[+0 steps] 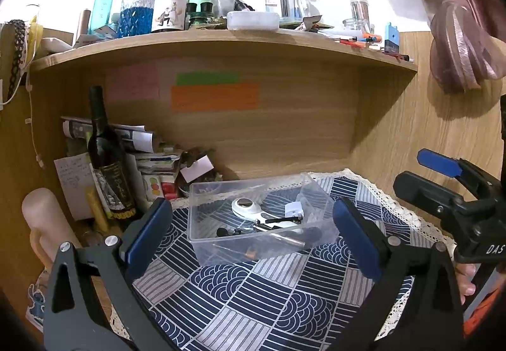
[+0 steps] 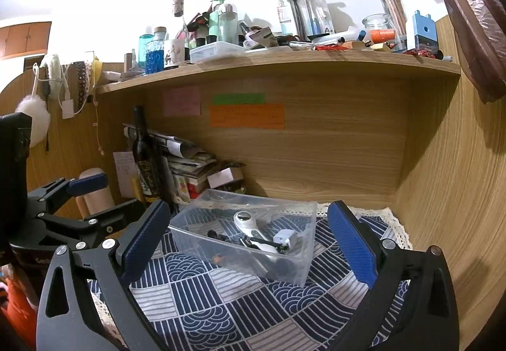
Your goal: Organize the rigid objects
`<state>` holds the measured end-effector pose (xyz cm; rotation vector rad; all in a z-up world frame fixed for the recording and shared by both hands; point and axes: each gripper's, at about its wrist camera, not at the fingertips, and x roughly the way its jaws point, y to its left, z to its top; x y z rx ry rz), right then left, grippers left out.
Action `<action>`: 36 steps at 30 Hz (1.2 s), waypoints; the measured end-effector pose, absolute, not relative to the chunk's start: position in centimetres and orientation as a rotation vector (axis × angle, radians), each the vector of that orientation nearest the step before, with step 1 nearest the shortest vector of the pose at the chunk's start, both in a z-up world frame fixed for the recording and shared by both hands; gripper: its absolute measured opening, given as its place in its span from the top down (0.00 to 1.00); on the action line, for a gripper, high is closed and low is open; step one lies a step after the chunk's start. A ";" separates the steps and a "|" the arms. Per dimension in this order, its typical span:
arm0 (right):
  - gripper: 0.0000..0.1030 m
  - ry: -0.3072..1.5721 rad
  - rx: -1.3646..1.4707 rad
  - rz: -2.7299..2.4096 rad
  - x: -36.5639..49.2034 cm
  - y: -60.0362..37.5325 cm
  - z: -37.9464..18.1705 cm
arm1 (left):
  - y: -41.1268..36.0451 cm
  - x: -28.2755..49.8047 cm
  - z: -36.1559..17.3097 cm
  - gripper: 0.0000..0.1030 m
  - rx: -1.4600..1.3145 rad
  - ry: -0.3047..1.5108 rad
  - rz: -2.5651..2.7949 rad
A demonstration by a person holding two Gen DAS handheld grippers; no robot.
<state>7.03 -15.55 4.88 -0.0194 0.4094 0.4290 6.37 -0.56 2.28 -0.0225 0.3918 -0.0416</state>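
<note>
A clear plastic box (image 1: 202,240) stands on the blue patterned cloth (image 1: 259,294); it also shows in the right wrist view (image 2: 294,268). Inside lie a white magnifier (image 1: 245,206) (image 2: 245,221), a small white block (image 1: 293,209) (image 2: 284,237), thin black tools and other small parts. My left gripper (image 1: 253,237) is open and empty, held just in front of the box. My right gripper (image 2: 249,246) is open and empty, also in front of the box. The right gripper shows at the right edge of the left wrist view (image 1: 442,180).
A dark wine bottle (image 1: 107,161) stands at the back left beside stacked papers and books (image 1: 151,161). A wooden shelf (image 1: 221,47) above carries several bottles and jars. Wooden walls close the back and right. A pink curtain (image 1: 458,34) hangs at the right.
</note>
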 end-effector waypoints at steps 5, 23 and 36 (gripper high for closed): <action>0.03 0.409 -0.018 0.428 7.0 -15.5 4.8 | -0.4 6.5 2.2 0.00 -0.030 0.394 -0.041; 0.02 0.423 0.008 0.437 7.2 -15.2 4.5 | -0.3 6.6 2.3 0.00 -0.041 0.395 -0.038; 0.02 0.424 0.012 0.438 7.3 -15.1 4.4 | -0.7 6.4 2.4 0.00 -0.038 0.394 -0.060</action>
